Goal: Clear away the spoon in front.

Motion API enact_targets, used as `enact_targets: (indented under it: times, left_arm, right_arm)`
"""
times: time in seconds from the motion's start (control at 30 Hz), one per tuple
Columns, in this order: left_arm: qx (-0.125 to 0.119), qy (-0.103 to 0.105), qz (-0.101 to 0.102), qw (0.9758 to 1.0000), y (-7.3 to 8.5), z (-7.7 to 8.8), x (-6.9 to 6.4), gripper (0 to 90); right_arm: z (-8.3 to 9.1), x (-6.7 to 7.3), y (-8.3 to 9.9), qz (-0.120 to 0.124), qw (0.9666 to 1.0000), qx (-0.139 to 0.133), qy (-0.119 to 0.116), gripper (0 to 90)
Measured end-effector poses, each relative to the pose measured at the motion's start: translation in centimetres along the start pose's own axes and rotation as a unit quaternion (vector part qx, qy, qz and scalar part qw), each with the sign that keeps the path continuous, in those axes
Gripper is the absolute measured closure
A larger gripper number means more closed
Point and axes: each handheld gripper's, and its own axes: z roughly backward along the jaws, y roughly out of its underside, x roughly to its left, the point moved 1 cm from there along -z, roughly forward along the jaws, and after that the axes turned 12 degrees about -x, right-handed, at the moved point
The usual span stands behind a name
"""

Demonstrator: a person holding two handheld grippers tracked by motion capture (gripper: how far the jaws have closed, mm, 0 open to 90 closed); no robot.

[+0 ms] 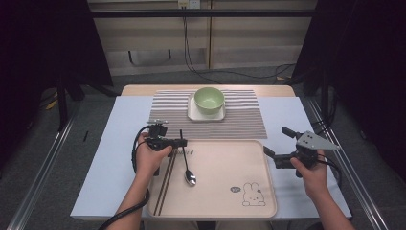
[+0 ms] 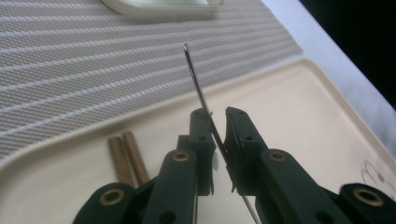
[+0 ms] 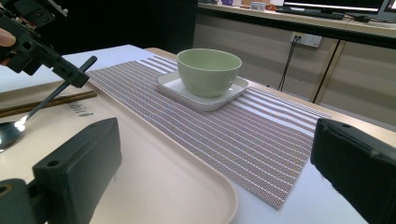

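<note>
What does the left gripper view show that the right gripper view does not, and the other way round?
Left gripper view: a close look at the left hand-held gripper, its jaws closed on the handle of the spoon.
Right gripper view: the green bowl, the spoon's round end resting on the tray, and the right hand-held gripper, jaws wide open with nothing between them.
Shared: the spoon handle, the chopsticks, the striped placemat, the tray and an edge of the white plate.
</note>
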Motion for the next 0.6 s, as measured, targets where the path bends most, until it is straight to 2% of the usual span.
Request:
enact_targets:
  times: [0.07, 0.2, 0.3, 0.47, 0.5, 0.6]
  left_arm:
    - [0.006, 0.006, -0.006, 0.9999, 0.0, 0.1, -0.1, 82.3]
    - [0.005, 0.011, -0.006, 0.9999, 0.3, 0.4, -0.2, 82.3]
    - [0.019, 0.017, -0.010, 0.9996, 0.9, 0.4, -0.3, 81.7]
    - [0.024, 0.016, -0.020, 0.9994, 1.3, 0.6, -0.4, 81.4]
    - [0.022, 0.014, -0.017, 0.9995, 1.3, 0.7, -0.4, 81.4]
    - [0.023, 0.012, -0.021, 0.9994, 1.5, 1.0, -0.3, 81.4]
  right_arm:
    - [0.0, 0.0, 0.0, 0.000, 1.0000, -0.001, -0.001, 1.7]
    - [0.0, 0.0, 0.0, 0.000, 1.0000, 0.000, -0.001, 1.7]
    - [0.0, 0.1, 0.0, -0.005, 1.0000, 0.002, 0.001, 1.7]
    - [0.0, 0.0, 0.0, -0.009, 1.0000, -0.003, 0.003, 1.7]
    - [0.0, 0.0, 0.0, -0.009, 1.0000, -0.002, -0.003, 1.7]
    - [0.0, 0.1, 0.0, -0.007, 1.0000, -0.001, 0.002, 1.7]
